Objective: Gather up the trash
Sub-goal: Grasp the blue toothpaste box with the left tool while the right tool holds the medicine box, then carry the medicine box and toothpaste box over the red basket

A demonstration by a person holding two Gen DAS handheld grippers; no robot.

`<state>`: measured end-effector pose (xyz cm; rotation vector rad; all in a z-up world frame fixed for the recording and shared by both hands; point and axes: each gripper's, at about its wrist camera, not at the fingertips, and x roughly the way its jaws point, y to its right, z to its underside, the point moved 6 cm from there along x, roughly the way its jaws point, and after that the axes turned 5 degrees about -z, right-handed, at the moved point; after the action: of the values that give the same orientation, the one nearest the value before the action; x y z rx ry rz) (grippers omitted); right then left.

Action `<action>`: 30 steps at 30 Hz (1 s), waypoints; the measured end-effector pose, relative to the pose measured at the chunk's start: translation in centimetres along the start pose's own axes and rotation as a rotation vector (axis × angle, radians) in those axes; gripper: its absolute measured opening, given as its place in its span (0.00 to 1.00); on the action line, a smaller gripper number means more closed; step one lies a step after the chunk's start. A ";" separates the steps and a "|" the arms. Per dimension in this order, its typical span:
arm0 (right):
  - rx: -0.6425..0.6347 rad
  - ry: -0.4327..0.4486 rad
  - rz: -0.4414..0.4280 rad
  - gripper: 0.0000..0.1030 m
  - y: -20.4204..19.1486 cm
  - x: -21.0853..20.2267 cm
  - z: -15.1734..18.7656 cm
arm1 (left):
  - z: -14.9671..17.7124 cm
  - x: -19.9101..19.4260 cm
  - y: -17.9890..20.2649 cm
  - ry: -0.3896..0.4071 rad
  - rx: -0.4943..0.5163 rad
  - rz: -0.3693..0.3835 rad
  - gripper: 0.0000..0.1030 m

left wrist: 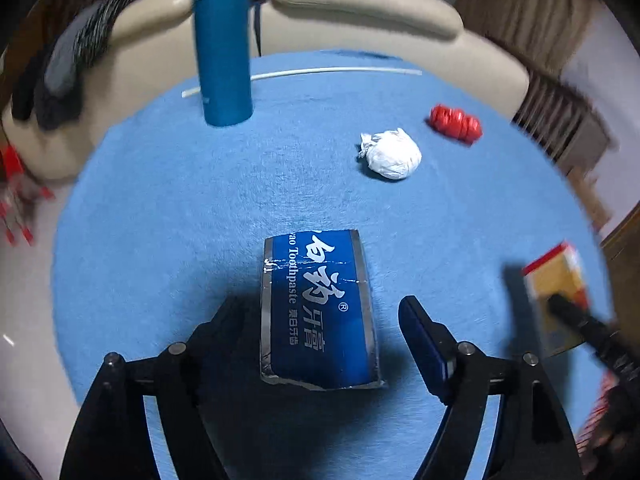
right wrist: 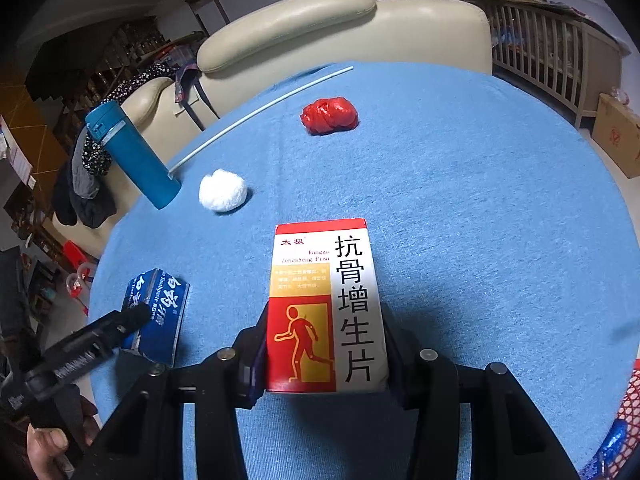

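So on my end the right gripper [right wrist: 326, 360] is clamped on a white and red medicine box [right wrist: 326, 304], both jaws squeezing its sides, and the box sits up off the blue cloth [right wrist: 480, 240] that covers the round table. I'll use that box as my anchor for everything else. Left of it, close to the near-left edge of the table, the flattened blue toothpaste box [left wrist: 320, 312] lies on the cloth, and my left gripper [left wrist: 320, 332] sits over it with the jaws spread wide; in the left camera there's bare cloth between each finger and the box's sides, so nothing is gripped there. Beyond the medicine box and a bit left is a white paper wad [right wrist: 223, 191], and further back, slightly right, a crumpled red wrapper [right wrist: 329, 115] (shiny, looks like plastic). A blue bottle [right wrist: 134, 152] stands at the far left past the wad, with a thin white stick [right wrist: 260, 114] running from just beside the bottle's base toward the far edge. Behind the table is a cream sofa [right wrist: 288, 32]. Red netting [right wrist: 628, 420] peeks in at the lower right corner of the right camera.
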<state>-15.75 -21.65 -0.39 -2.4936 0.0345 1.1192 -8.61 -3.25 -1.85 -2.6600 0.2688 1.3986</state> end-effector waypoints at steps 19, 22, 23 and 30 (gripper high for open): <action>0.016 0.036 -0.032 0.48 0.4 -1.8 0.1 | 1.6 -2.5 1.4 0.050 0.065 0.079 0.58; 0.016 0.047 -0.040 0.48 0.2 -2.5 0.4 | 1.7 -3.6 1.8 0.063 0.074 0.080 0.58; 0.015 0.050 -0.041 0.48 0.2 -2.8 0.4 | 1.8 -4.0 2.0 0.070 0.078 0.080 0.58; 0.027 0.079 -0.036 0.48 0.8 -5.0 1.0 | 2.1 -5.2 4.1 0.083 0.112 0.093 0.58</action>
<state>-19.99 -22.75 2.34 -2.5031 0.0273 0.9989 -14.04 -6.39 1.17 -2.6480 0.4706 1.2588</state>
